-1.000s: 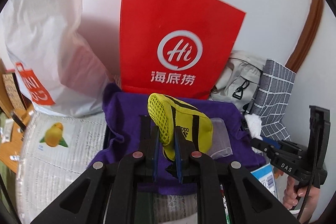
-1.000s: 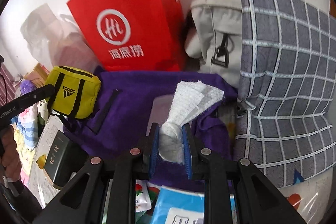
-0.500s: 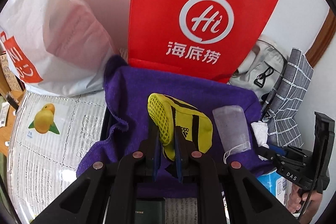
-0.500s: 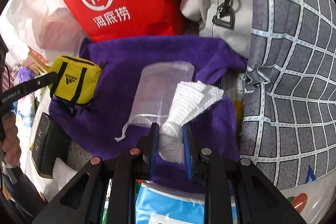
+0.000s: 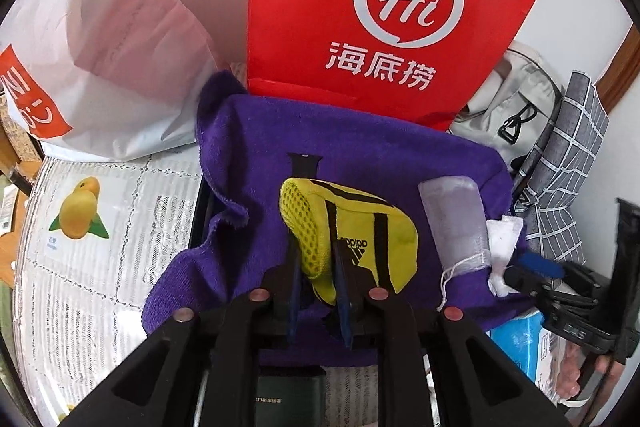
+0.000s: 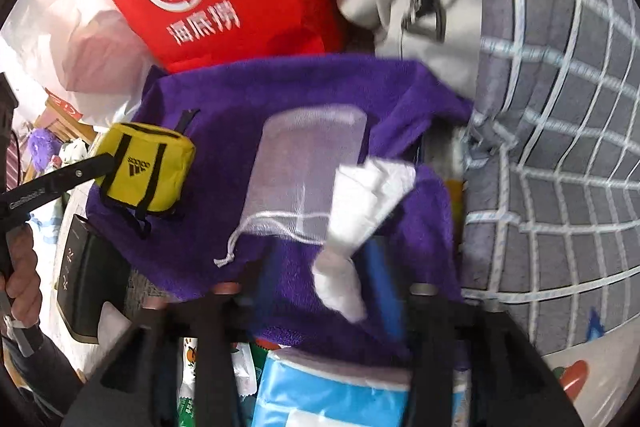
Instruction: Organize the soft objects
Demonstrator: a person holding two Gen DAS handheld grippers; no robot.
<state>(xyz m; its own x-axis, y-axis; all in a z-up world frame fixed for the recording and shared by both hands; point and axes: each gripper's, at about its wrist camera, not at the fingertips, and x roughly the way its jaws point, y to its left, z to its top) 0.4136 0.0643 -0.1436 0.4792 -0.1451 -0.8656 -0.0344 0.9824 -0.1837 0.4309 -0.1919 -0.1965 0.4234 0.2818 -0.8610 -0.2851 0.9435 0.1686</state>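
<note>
Worrying mostly about the white cloth on the right side. Sits between the tongs of the right gripper, spread apart by the look of it and not pinching anything, though blurry. Could flop off the purple towel at its 4 o'clock corner and land in the clutter below. Could also snag the drawstring of the mesh pouch just beside it, at 9 o'clock from the cloth.

Left gripper clamped together on the mesh end of the yellow pouch, held over the middle of the towel. Only biting one end, so might slip or twist out if swung fast. Dangling black straps likely to catch the towel edge too.

Readable stuff:
- "adidas" plus the three-stripe logo on the yellow pouch
- "Hi" in a white circle and 海底捞 on the red paper bag at 12 o'clock
- orange patch with white letters on the white plastic bag at 10 o'clock, cut off, can't read properly
- mango picture card at 9 o'clock, caption too small
</note>
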